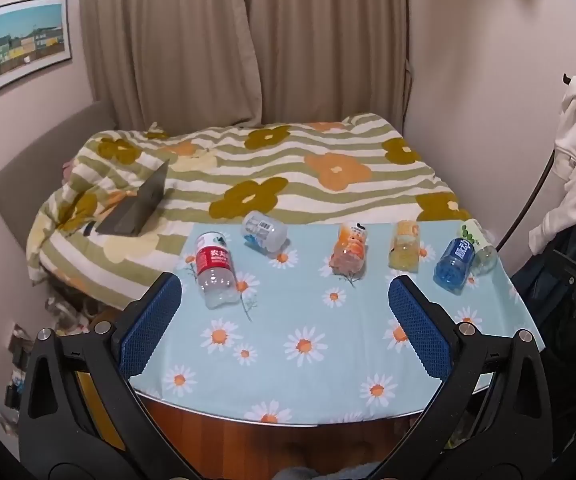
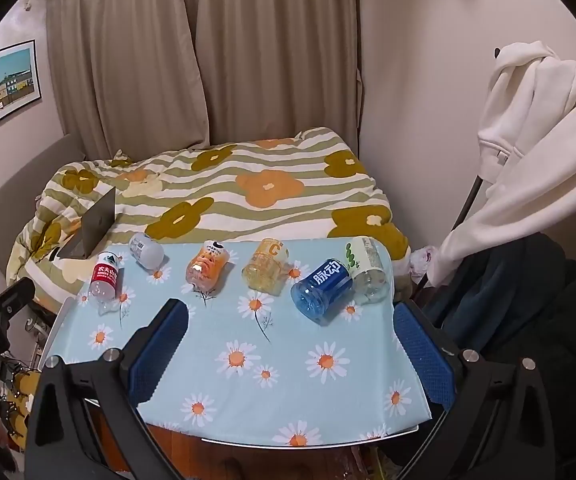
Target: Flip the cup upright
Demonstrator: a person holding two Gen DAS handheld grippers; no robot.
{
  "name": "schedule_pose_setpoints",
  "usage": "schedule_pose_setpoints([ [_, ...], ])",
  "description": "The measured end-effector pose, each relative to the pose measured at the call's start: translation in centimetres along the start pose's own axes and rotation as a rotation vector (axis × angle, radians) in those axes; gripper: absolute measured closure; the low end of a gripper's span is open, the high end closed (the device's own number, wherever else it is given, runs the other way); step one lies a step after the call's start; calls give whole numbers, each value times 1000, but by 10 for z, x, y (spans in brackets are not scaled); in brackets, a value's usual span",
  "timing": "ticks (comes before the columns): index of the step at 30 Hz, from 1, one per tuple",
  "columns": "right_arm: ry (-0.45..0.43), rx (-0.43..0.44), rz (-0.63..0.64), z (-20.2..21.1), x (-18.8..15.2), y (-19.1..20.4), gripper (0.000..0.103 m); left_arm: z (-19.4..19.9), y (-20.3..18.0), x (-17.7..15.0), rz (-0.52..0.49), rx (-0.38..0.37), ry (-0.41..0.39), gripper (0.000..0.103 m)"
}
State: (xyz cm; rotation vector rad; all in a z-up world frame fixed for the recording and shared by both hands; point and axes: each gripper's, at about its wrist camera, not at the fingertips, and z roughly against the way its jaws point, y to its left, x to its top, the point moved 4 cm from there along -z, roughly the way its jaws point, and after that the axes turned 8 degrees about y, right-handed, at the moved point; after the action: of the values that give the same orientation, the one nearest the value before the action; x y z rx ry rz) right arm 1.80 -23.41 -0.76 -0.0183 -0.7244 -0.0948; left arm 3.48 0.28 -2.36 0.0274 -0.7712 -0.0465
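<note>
Blue-labelled plastic cup (image 2: 325, 285) lies tipped near the daisy-cloth table's (image 2: 272, 384) far right corner, ahead of the wide-spread right gripper (image 2: 288, 344); left gripper (image 1: 284, 324) equally wide.

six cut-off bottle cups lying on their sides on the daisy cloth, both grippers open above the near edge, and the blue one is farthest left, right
Not quite. The blue cup lies near the right end of the row, touching the green-label cup; the red-label cup is farthest left, as the right wrist view shows. The rest holds: six cups on their sides on the daisy cloth, left gripper and right gripper open.
</note>
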Motion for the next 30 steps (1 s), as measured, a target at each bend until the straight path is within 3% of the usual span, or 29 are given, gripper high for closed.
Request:
schedule_pose_setpoints([
  [30, 10, 8, -9, -8, 4, -2, 0, -6, -9, 6, -3, -3, 12, 0],
])
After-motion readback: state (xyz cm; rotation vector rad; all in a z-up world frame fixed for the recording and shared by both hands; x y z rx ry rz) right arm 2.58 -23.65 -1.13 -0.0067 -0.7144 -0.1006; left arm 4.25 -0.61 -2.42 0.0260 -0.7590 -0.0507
